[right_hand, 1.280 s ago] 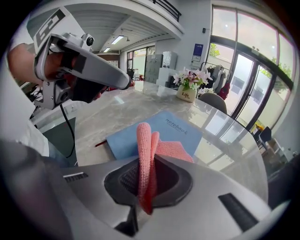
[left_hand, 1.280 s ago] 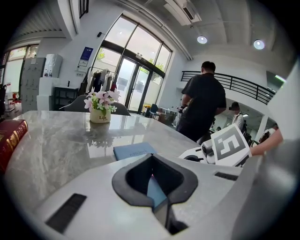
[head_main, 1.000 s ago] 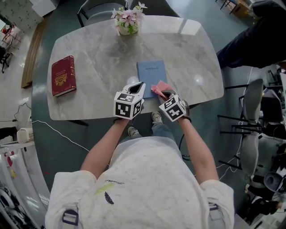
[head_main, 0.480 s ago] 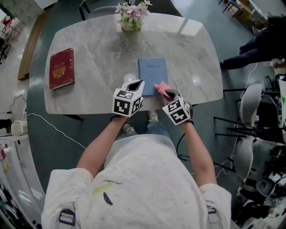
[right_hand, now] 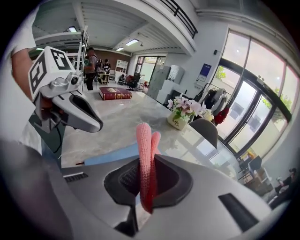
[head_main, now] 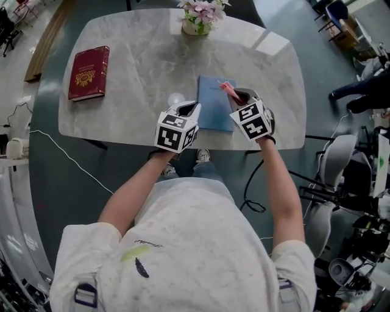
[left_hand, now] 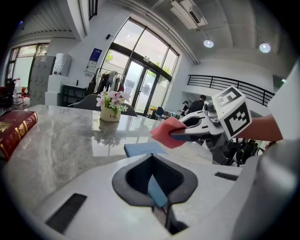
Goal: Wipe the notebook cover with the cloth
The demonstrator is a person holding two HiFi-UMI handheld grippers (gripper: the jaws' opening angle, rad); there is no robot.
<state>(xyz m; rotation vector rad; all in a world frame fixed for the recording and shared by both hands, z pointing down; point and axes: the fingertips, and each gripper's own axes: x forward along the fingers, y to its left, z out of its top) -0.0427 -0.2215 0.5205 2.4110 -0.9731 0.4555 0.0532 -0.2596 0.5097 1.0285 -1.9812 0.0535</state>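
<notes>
Marble table [head_main: 140, 73] | right gripper [head_main: 236, 95] clamps cloth [head_main: 227, 89] over notebook [head_main: 213, 106] | left gripper [head_main: 187, 109] closed, empty | 1 risk: unpinned notebook may slide off edge

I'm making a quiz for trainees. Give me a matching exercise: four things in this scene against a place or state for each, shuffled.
Things:
1 cloth
2 notebook
3 red book
4 flowers

Places:
a at the table's far edge
b pinched in the right tongs
c lying flat near the person's edge
d far to the person's left, alone

Pairs: 1-b; 2-c; 3-d; 4-a
</notes>
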